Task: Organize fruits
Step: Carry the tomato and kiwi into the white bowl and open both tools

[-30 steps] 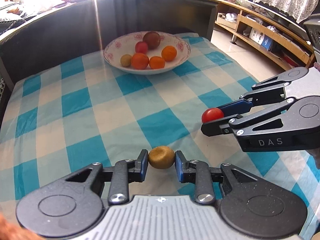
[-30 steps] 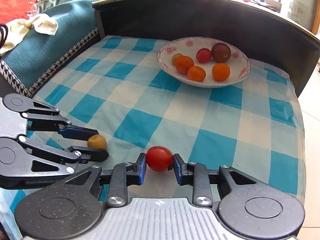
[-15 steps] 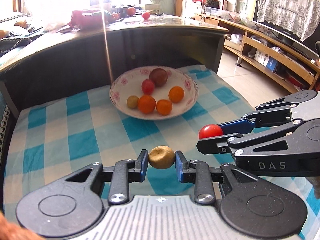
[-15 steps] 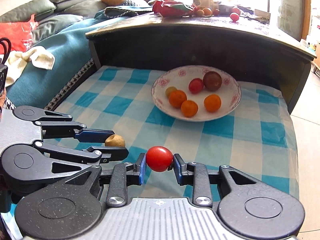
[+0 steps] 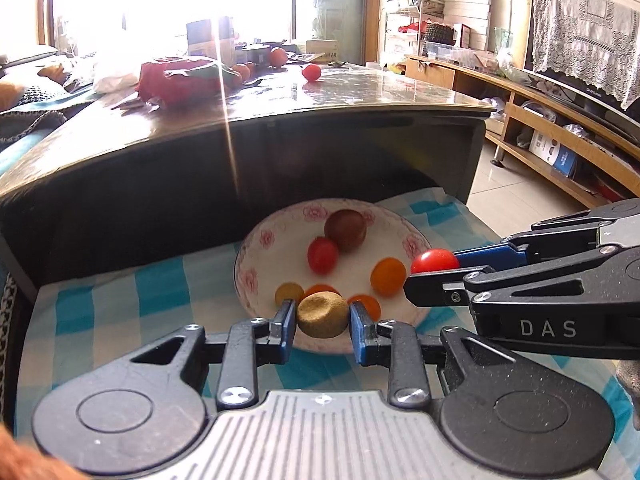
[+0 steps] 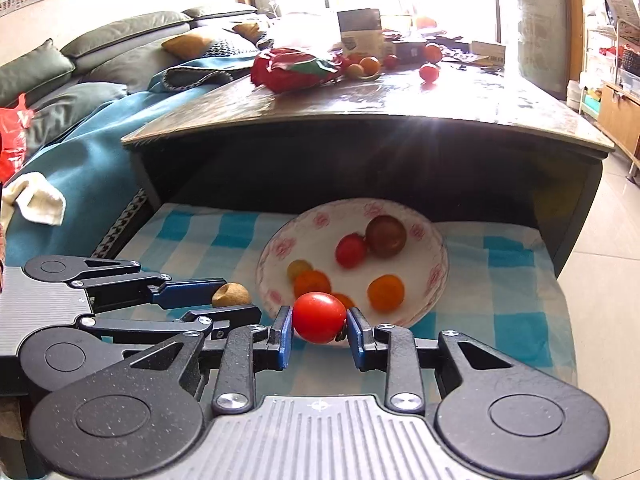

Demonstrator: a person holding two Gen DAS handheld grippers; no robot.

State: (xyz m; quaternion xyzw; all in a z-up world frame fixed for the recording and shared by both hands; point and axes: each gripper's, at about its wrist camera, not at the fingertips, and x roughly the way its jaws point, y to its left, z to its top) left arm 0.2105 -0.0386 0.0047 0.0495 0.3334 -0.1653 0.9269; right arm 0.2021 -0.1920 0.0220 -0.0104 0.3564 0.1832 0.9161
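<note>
My left gripper (image 5: pixel 322 322) is shut on a brown kiwi (image 5: pixel 322 315) and holds it above the near rim of a white floral bowl (image 5: pixel 256 248). My right gripper (image 6: pixel 319 330) is shut on a red tomato (image 6: pixel 319 317) at the bowl's (image 6: pixel 276 248) near rim. The bowl holds several fruits: a dark plum (image 5: pixel 345 230), a red tomato (image 5: pixel 322 255) and orange fruits (image 5: pixel 388 276). Each gripper also shows in the other's view: the right one (image 5: pixel 434 268) with the tomato, the left one (image 6: pixel 236 300) with the kiwi (image 6: pixel 231 295).
The bowl stands on a blue-and-white checked cloth (image 5: pixel 160 292) under a dark glass-topped table (image 5: pixel 280 120) that carries more fruit and a red bag (image 6: pixel 292 68). A sofa with a teal cover (image 6: pixel 80 152) is on the left, wooden shelves (image 5: pixel 560 148) on the right.
Both grippers have lifted and moved forward to the bowl with their fruits held. The view has tilted up, so the tabletop now shows.
</note>
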